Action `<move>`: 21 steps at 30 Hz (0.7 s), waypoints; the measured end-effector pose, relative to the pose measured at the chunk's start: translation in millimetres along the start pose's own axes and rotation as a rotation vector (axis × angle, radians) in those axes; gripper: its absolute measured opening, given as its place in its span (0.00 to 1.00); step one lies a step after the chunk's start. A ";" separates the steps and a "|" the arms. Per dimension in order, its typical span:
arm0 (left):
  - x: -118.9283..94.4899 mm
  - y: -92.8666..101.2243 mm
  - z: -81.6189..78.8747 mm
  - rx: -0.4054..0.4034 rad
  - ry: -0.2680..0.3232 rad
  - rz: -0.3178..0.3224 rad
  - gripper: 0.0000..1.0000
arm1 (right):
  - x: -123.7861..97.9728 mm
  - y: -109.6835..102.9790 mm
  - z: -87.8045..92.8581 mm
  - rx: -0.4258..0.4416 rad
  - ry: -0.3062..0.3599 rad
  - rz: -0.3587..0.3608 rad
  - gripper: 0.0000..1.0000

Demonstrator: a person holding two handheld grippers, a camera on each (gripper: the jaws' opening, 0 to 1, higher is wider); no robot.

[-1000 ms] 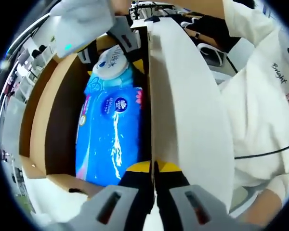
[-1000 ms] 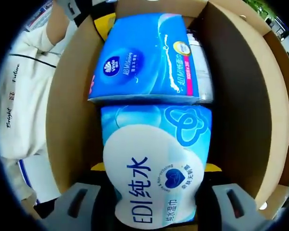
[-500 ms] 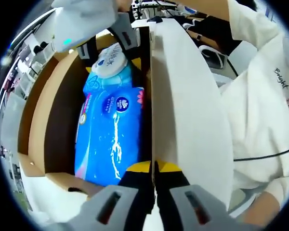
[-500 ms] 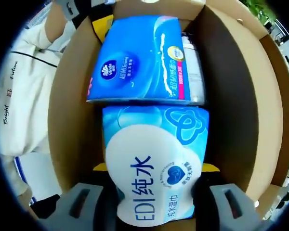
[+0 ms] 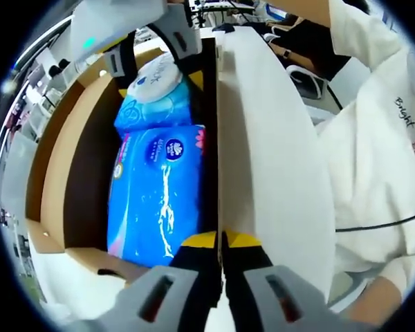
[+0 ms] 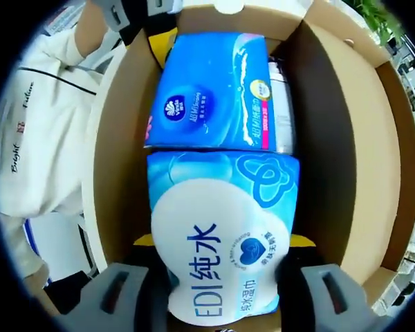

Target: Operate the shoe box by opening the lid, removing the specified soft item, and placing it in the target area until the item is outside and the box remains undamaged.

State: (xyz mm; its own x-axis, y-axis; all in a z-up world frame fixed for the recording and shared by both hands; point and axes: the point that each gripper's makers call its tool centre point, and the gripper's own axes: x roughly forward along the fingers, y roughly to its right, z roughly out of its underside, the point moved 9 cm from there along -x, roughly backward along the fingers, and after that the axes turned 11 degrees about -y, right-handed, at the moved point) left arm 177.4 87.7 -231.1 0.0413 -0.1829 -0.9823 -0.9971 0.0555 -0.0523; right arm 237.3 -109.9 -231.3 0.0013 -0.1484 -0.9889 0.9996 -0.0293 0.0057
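Observation:
A brown cardboard shoe box point(image 5: 83, 173) stands open, its white lid point(image 5: 270, 152) held upright. My left gripper point(image 5: 220, 243) is shut on the lid's edge. Inside lie a dark blue tissue pack point(image 5: 159, 194) and, beyond it, a light blue wet wipes pack point(image 5: 155, 90) with a white round flap. My right gripper point(image 5: 152, 66) is shut on the wipes pack from above. In the right gripper view the wipes pack point(image 6: 221, 207) sits between the jaws of the right gripper point(image 6: 221, 242), raised above the tissue pack point(image 6: 211, 90) and the box wall point(image 6: 332, 138).
A person in a white top point(image 5: 380, 159) stands close beside the lid, with the white sleeve point(image 6: 41, 131) left of the box. A silvery item point(image 6: 282, 104) lies beside the tissue pack in the box. Desks and clutter point(image 5: 290, 41) lie beyond.
My right gripper has lifted the wet wipes pack up from the box floor, away from the tissue pack. The left gripper stays still, holding the lid.

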 end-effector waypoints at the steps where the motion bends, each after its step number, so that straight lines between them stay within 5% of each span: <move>1: -0.1 0.0 0.4 0.003 0.002 0.000 0.01 | -0.9 2.8 -0.1 0.004 -0.004 0.001 0.62; 21: -2.6 0.8 3.9 -0.009 0.014 -0.002 0.01 | -55.6 5.0 6.0 -0.008 -0.006 0.106 0.62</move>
State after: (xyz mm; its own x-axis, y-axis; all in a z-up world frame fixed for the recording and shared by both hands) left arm 176.8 92.0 -229.3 0.0428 -0.1968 -0.9795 -0.9975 0.0468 -0.0529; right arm 242.0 -107.8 -175.4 0.1072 -0.1558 -0.9820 0.9940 -0.0055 0.1094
